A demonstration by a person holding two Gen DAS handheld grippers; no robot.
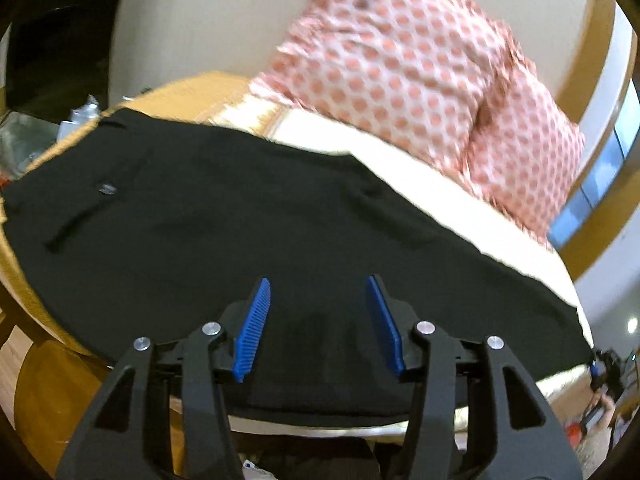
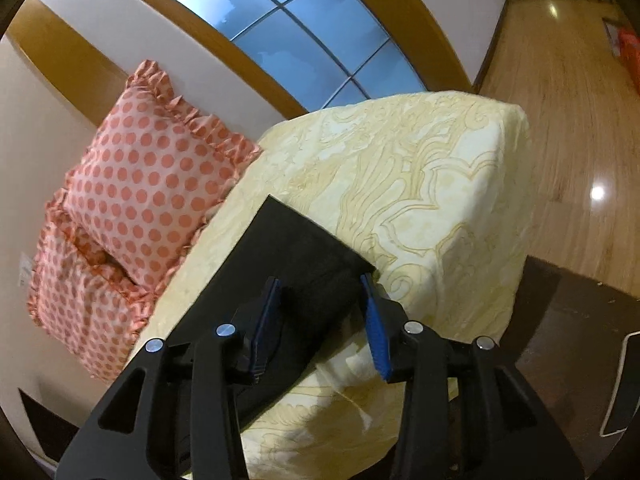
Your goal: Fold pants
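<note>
Black pants lie spread flat across the bed, waistband with a small button at the far left of the left wrist view. My left gripper is open and empty, its blue pads just above the near edge of the pants. In the right wrist view the leg end of the pants lies on the cream bedspread. My right gripper is open, its fingers straddling the hem end of the leg, close over the cloth.
Two pink polka-dot pillows lean against the wall at the head of the bed; they also show in the left wrist view. A window is behind. Wooden floor lies past the bed's edge. Clutter sits at the far left.
</note>
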